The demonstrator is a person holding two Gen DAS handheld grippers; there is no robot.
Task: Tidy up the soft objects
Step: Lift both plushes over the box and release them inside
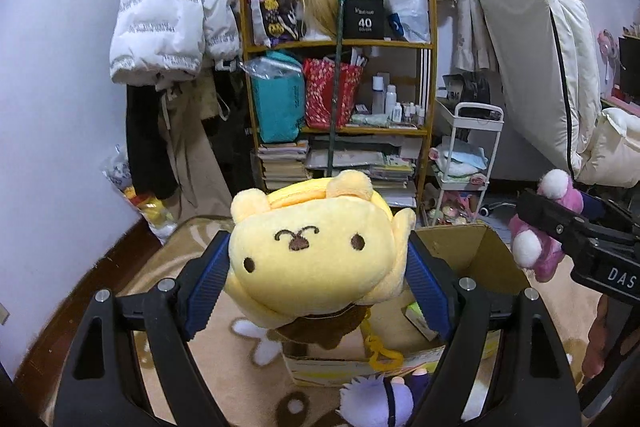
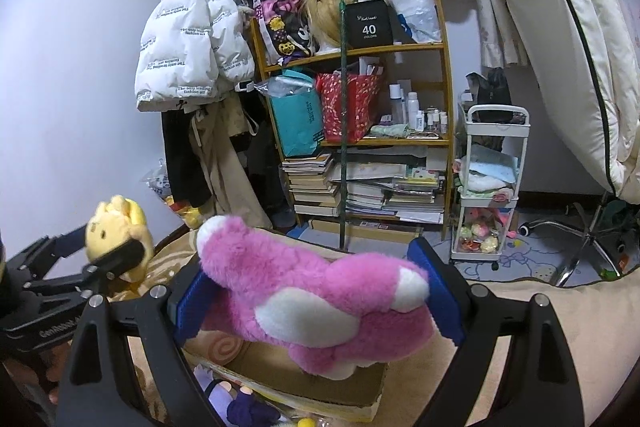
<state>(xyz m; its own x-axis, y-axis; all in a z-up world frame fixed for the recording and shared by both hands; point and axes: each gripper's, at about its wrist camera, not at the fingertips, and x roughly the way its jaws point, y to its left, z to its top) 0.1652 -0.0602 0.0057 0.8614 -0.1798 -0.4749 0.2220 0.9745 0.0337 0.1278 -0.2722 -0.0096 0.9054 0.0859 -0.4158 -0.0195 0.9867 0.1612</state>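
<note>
My left gripper (image 1: 318, 267) is shut on a yellow bear plush (image 1: 312, 251) and holds it in the air above an open cardboard box (image 1: 472, 251). The yellow plush also shows in the right wrist view (image 2: 116, 231). My right gripper (image 2: 316, 291) is shut on a pink and white plush (image 2: 316, 303), held over the same box (image 2: 360, 391). The pink plush also shows at the right of the left wrist view (image 1: 544, 227). A purple-haired doll (image 1: 380, 399) lies below, beside the box.
A wooden shelf (image 1: 340, 45) with bags, bottles and stacked books stands ahead. A white jacket (image 1: 172, 15) hangs at left. A white trolley (image 2: 492, 187) stands right of the shelf. A folded mattress (image 2: 560, 47) leans at right. A beige patterned blanket (image 1: 224, 359) covers the surface below.
</note>
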